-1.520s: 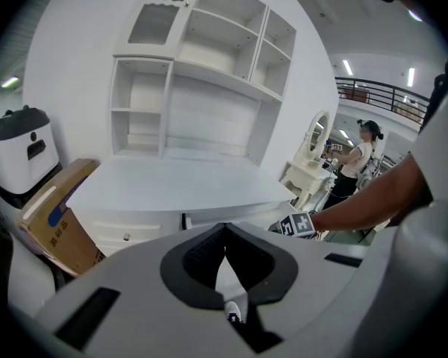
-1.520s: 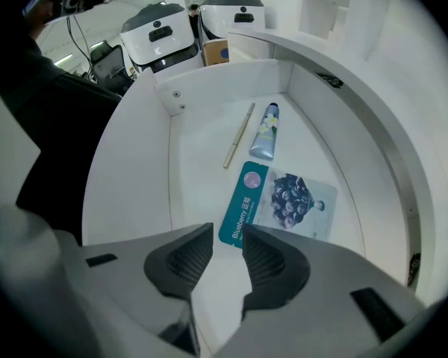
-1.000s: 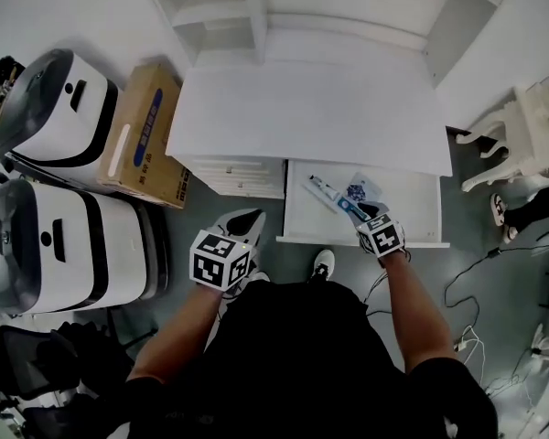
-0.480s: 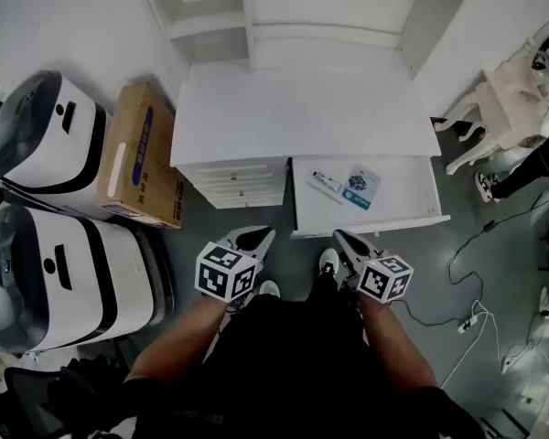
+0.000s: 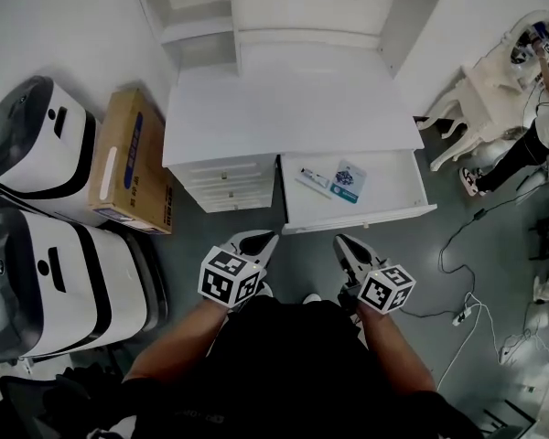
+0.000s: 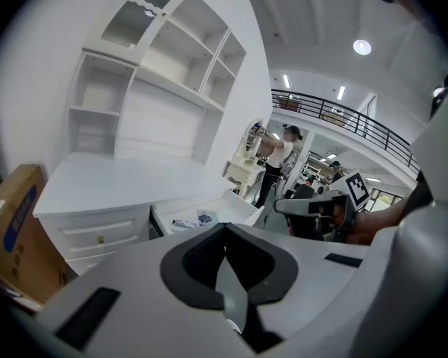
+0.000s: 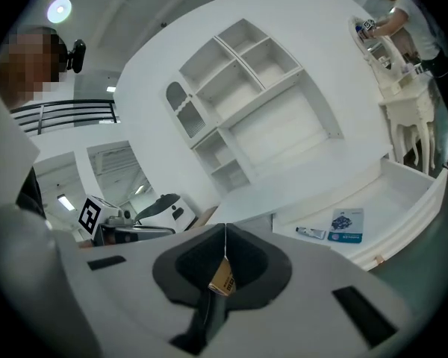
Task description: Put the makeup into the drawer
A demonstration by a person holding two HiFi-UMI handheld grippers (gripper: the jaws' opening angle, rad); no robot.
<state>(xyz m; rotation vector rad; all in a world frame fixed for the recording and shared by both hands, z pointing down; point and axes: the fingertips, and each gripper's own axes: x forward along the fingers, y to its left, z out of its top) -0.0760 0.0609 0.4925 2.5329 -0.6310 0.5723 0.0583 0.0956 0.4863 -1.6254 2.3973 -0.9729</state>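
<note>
Closest in, the left hand-held gripper (image 5: pixel 259 240) and the right hand-held gripper (image 5: pixel 343 244) are side by side, both with jaws closed together and gripping nothing. Beyond them is the open white drawer (image 5: pixel 384 216) of the white desk (image 5: pixel 293 108). The makeup lies inside: a small white tube (image 5: pixel 313 178) just beside a blue-and-white flat packet (image 5: pixel 349 181).

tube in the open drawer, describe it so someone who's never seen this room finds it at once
Start at the big white desk in the middle of the head view; its right-hand drawer is pulled open towards the person. Two things lie at the drawer's left end. The tube is the slim, mostly white one lying slanted, just left of the flat blue-and-white packet.
</note>
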